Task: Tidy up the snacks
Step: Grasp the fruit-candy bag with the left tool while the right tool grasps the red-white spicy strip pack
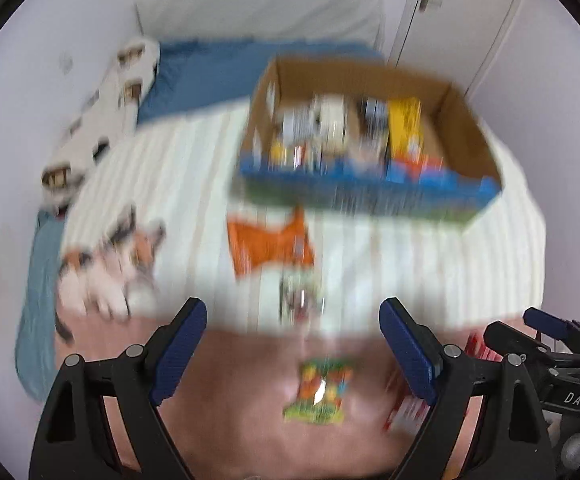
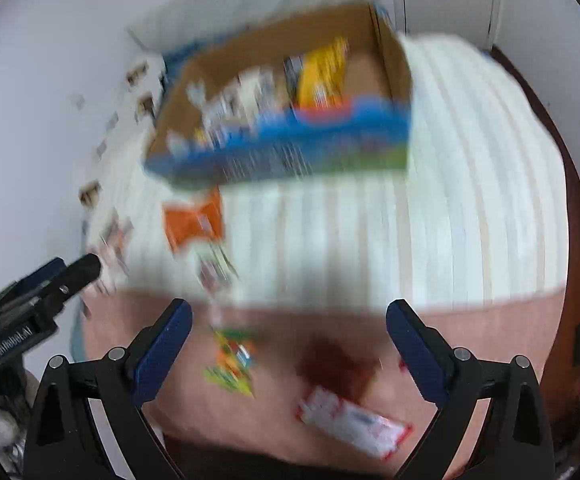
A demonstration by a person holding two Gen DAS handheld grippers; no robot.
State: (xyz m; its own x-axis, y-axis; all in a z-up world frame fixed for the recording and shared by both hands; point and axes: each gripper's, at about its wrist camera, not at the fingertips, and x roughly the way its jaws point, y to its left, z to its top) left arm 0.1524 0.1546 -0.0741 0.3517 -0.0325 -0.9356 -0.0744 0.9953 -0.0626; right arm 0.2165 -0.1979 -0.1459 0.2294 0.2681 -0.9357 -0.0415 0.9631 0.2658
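Right wrist view: I read my right gripper [image 2: 288, 320] as wide and empty, with the red-and-white snack packet [image 2: 354, 420] lying on the pink blanket [image 2: 490, 320] below its fingers, long axis diagonal, nearer than the left gripper [image 2: 74, 268].

Snack count, bed

One cardboard box [image 1: 466, 120], packets inside too blurred to count; four loose packets: one orange [image 1: 268, 242], one pale [image 1: 300, 298], one green [image 1: 322, 390], one red-and-white [image 2: 354, 420]; one soft toy [image 1: 106, 268].
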